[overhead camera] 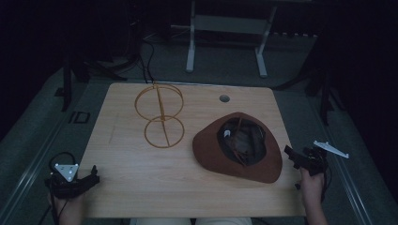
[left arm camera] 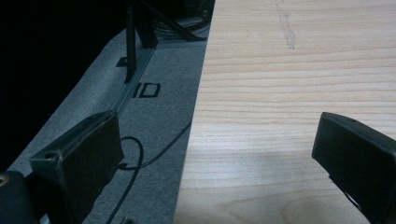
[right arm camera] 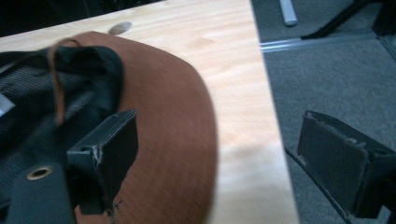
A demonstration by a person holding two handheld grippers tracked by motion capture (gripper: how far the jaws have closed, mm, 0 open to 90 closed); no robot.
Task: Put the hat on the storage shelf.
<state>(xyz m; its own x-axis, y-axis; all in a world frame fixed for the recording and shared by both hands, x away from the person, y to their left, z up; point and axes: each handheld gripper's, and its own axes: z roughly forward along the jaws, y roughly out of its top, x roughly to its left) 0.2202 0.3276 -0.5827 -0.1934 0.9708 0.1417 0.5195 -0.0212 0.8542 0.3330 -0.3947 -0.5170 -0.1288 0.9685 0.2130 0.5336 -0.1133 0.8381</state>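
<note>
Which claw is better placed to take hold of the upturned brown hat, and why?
Probably the right claw: it sits open beside the hat brim on the table. The left claw is open at the far near-left corner.

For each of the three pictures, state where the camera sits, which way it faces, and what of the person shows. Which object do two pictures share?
High view: above the near side, facing forward and down on the table; both hands and grippers show.
Left gripper view: on the left gripper, facing the table's left edge and floor; its jaws show.
Right gripper view: on the right gripper, facing the hat; its jaws show.
Shared: the hat, in high and right gripper views.
</note>
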